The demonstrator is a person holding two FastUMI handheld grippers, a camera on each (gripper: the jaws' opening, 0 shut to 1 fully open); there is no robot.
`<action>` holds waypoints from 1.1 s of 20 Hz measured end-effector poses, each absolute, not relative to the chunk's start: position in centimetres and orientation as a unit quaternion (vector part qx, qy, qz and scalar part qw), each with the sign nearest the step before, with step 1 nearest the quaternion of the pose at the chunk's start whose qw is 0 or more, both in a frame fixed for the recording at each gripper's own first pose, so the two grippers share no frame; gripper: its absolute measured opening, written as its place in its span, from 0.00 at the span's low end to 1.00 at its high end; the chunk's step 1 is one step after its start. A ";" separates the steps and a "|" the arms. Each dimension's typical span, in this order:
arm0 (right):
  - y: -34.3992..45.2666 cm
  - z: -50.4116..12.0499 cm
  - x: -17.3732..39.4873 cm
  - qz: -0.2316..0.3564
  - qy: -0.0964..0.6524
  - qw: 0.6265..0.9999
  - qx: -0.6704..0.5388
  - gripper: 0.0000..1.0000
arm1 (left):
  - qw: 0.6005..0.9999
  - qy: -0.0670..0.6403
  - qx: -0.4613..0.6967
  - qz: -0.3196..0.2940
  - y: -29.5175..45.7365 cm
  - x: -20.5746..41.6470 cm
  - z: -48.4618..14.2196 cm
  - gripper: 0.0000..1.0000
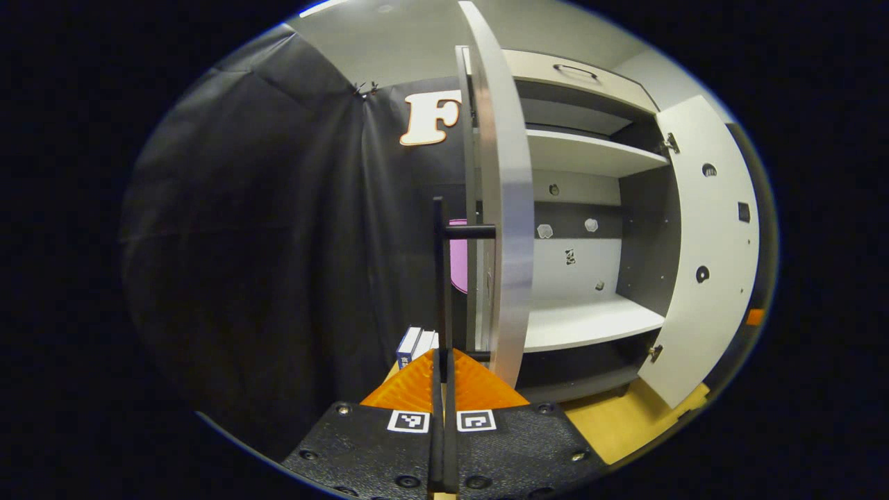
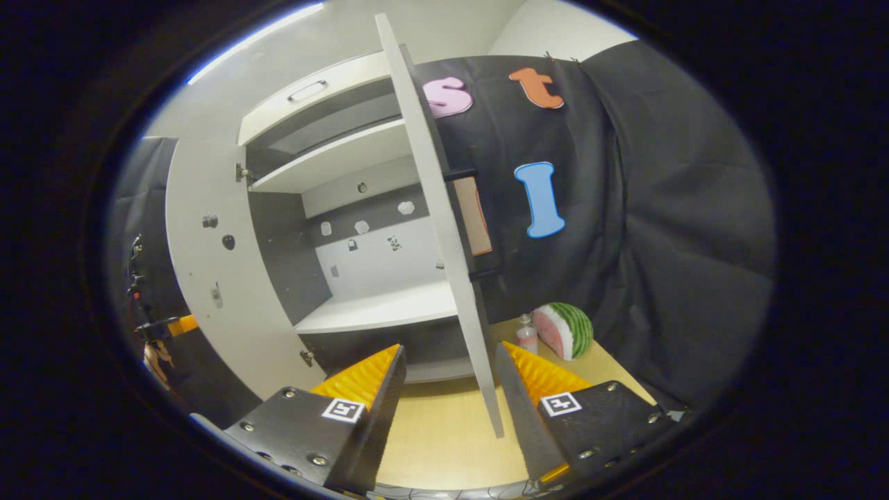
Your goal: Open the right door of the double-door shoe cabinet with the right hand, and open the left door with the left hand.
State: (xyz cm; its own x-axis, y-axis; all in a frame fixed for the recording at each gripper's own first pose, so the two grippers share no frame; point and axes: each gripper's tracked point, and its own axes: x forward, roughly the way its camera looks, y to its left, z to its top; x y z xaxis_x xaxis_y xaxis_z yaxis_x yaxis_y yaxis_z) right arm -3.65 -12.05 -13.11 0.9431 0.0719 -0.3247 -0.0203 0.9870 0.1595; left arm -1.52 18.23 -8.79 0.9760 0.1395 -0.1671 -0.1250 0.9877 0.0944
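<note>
The shoe cabinet [image 1: 590,208] stands with both doors swung out, so you can see right in to its shelves.

In the left gripper view, the left gripper [image 1: 442,389] has its two fingers squeezed tight together on the long thin handle [image 1: 439,278] of the left door [image 1: 503,208]. The handle runs up from between the fingers, and the door shows edge-on just beside it. Far over on the other side, the right door [image 1: 705,257] hangs wide open too.

In the right gripper view, the right gripper [image 2: 444,378] is spread wide apart and is holding nothing. The edge of the right door [image 2: 444,229] comes down between its two fingers — not touching either one, as far as I can tell. The left door [image 2: 208,278] shows open on the far side of the cabinet. On the tabletop [image 2: 444,430], near the black cloth, sit a toy watermelon slice [image 2: 566,330] and a small bottle [image 2: 527,335].

I think the job is almost done. The right door looks finished (that hand has already let go). The left door looks open as well, but the left gripper has it by the handle.

What comes next, I guess, is small — maybe a last little pull on the left door if it should go wider, then open the fingers and draw the hand straight back so the handle does not get bumped.
</note>
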 end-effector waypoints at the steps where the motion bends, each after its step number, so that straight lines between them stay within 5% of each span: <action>1: -11.6 -12.9 -3.4 0.027 0.165 0.983 0.070 0.77 | 0.993 0.087 0.047 0.066 18.0 -1.6 -8.6 0.00; 11: -6.3 -10.7 -2.9 0.058 0.146 0.987 -0.043 0.77 | 0.994 0.082 0.029 0.069 16.7 -5.0 -5.2 0.00; 22: 1.3 -3.9 -0.5 0.072 0.103 0.992 -0.031 0.77 | 0.999 0.011 -0.003 -0.050 4.2 -2.7 2.7 0.00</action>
State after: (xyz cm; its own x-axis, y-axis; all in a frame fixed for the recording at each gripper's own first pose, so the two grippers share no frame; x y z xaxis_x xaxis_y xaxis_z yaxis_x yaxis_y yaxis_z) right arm -0.52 1.33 -3.92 0.9685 0.1356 -0.2090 -0.1483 0.9878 -0.0464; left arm -2.73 4.17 2.68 0.9947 -0.1001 -0.0215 0.1000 0.9950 -0.0080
